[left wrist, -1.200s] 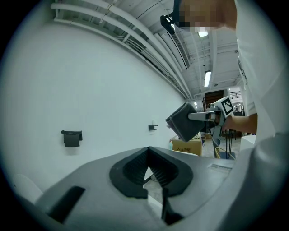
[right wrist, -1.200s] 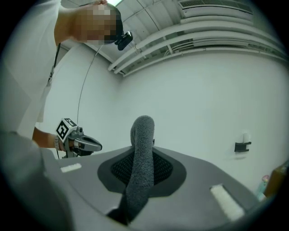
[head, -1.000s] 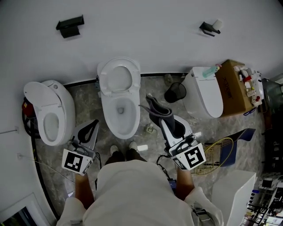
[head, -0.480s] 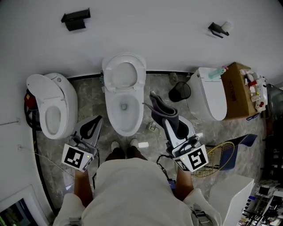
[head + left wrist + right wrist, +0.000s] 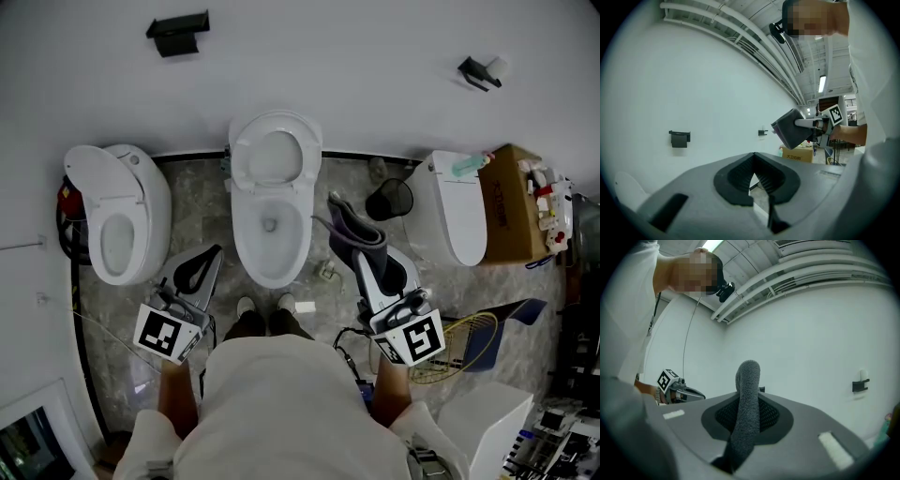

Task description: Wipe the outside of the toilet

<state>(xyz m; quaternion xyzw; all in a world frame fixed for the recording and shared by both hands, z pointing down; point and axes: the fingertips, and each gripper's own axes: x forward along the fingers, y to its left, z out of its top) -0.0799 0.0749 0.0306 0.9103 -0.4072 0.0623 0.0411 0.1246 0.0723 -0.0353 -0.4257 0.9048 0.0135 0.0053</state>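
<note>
The toilet [image 5: 272,220] is found just ahead of the feet, lid raised, touched by neither tool. Much of the grey cloth [image 5: 352,230] is left free past the jaws, so it could be dragged loose against the bowl's curved side. The right gripper [image 5: 747,416] is clenched on the cloth. The left gripper [image 5: 753,174] is closed, with nothing held.
</note>
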